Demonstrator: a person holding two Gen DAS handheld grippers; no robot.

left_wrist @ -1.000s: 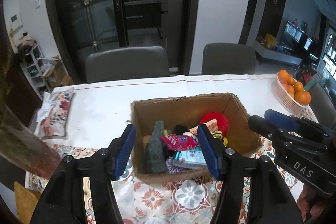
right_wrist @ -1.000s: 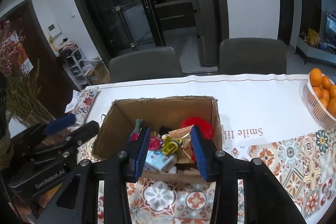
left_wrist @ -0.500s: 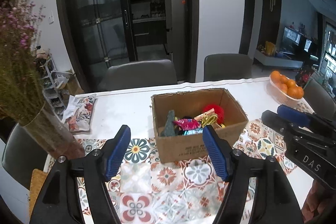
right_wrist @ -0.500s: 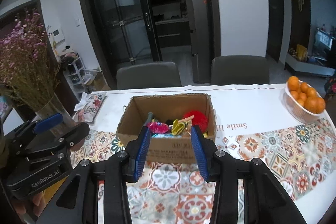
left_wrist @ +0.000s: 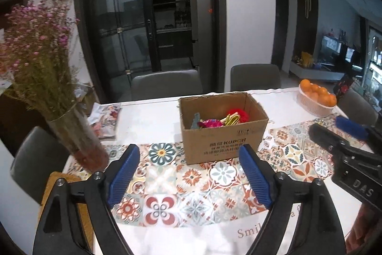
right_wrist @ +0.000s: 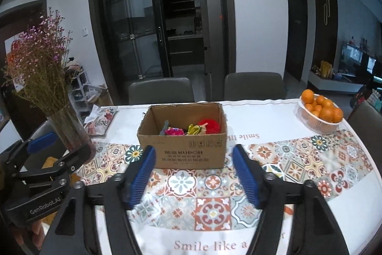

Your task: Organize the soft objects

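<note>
Soft objects sit piled inside the cardboard box [right_wrist: 182, 147] on the counter [right_wrist: 274, 126]: we see a red fluffy ball [right_wrist: 209, 123] at the right of the heap, a yellow piece [right_wrist: 193, 128] beside it, a pink patterned item [right_wrist: 175, 131] toward the middle and a grey-green piece [right_wrist: 164, 127] leaning at the left. The box stands open-topped where the white cloth meets the tiled-pattern runner [right_wrist: 210, 185].

Our left hand-held gripper [left_wrist: 189, 175] hangs above the runner on the near side of the box, its blue pads spread wide with nothing between them. Our right hand-held gripper [right_wrist: 194, 175] is likewise spread and empty, short of the box's printed front wall and clear of it.

To the left stands a glass vase [right_wrist: 69, 128] of dried pink flowers [right_wrist: 40, 56], with a floral pouch [right_wrist: 101, 120] lying behind it. A white basket of oranges [right_wrist: 318, 112] rests at the far right of the counter. Two grey chairs [right_wrist: 161, 91] stand along the far edge.
</note>
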